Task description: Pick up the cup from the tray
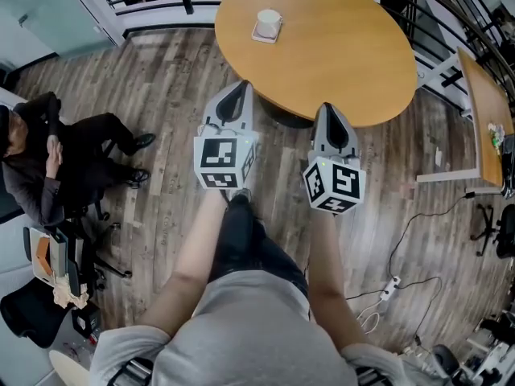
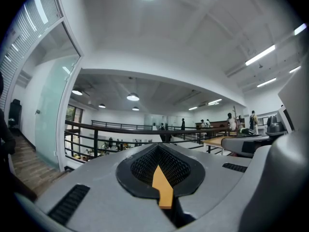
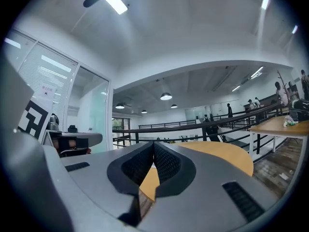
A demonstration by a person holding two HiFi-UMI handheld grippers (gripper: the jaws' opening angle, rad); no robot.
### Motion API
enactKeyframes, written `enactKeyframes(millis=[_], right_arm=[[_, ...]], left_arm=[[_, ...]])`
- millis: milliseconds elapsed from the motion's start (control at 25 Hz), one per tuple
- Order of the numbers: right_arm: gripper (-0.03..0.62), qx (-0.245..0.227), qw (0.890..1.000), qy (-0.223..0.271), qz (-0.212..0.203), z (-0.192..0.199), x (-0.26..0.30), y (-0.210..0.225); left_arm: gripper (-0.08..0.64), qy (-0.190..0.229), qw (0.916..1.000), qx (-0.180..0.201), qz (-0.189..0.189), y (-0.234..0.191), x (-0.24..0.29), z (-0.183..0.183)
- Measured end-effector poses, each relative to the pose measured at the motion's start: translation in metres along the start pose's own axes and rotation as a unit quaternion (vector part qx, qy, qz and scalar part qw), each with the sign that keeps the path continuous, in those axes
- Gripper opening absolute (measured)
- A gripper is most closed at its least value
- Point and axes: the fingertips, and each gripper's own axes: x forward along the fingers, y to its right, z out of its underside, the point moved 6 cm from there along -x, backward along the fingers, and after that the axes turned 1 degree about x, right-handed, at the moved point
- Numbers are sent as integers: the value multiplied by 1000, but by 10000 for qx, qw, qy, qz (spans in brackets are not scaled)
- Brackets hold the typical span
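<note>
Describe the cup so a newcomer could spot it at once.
Find the round wooden table at the top of the head view. Near its left edge lies a small square tray, and the white cup stands on it; nothing else is on that table.

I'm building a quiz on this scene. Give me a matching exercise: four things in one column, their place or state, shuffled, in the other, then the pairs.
1. cup
2. left claw
3. seated person
4. power strip

A. lying on the floor, head view's lower right
B. shut, empty
C. on the tray
D. sitting, head view's left

Pairs: 1-C; 2-B; 3-D; 4-A
</note>
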Motion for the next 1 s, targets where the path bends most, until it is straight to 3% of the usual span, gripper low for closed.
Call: enactKeyframes(millis=[1000], right_arm=[[6, 123, 9997, -190, 50, 12, 197, -10]], left_arm=[[6, -146, 9997, -114, 183, -118, 163, 12]])
